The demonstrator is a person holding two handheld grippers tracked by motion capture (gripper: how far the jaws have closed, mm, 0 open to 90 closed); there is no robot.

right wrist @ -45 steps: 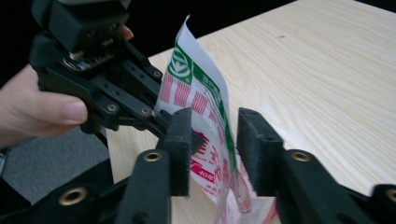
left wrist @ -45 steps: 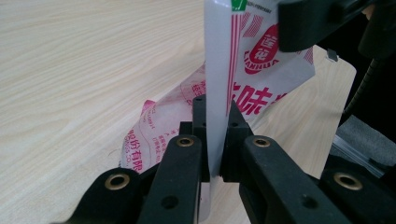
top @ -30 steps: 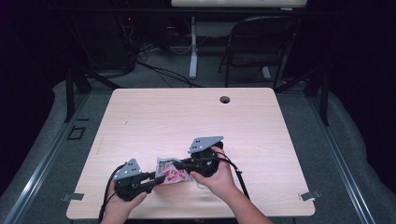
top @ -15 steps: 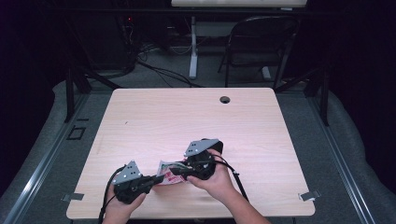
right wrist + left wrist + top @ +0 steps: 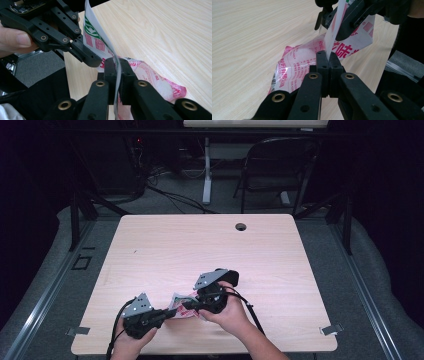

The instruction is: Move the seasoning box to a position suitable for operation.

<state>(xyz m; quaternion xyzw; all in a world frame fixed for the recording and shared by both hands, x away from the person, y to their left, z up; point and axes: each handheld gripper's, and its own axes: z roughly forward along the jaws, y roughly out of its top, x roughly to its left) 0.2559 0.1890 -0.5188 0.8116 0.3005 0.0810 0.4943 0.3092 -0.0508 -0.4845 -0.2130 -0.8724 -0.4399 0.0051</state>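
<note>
Jaws of the left gripper point(image 5: 325, 56) are pressed together on a thin edge of the packet point(image 5: 299, 67), a pink-and-white printed plastic pouch. Jaws of the right gripper point(image 5: 116, 62) have just been closing and now pinch a neighbouring flap of the same packet, the film standing upright between the pads. From above, the packet point(image 5: 181, 303) sits between the two grippers, left gripper point(image 5: 167, 314) on one side of it and right gripper point(image 5: 189, 306) on the other, near the front edge of the surface point(image 5: 210, 245). Most of its body lies on the wood below and beyond the left gripper, with the upper flap lifted clear.

Progress, as judged: both grips appear to be secured on opposite layers or edges of the packet, so the gripping stage looks complete. Pulling apart or tearing looks not yet done, since no open mouth or torn strip can be made out, though the seam itself is hidden behind the pads.
</note>
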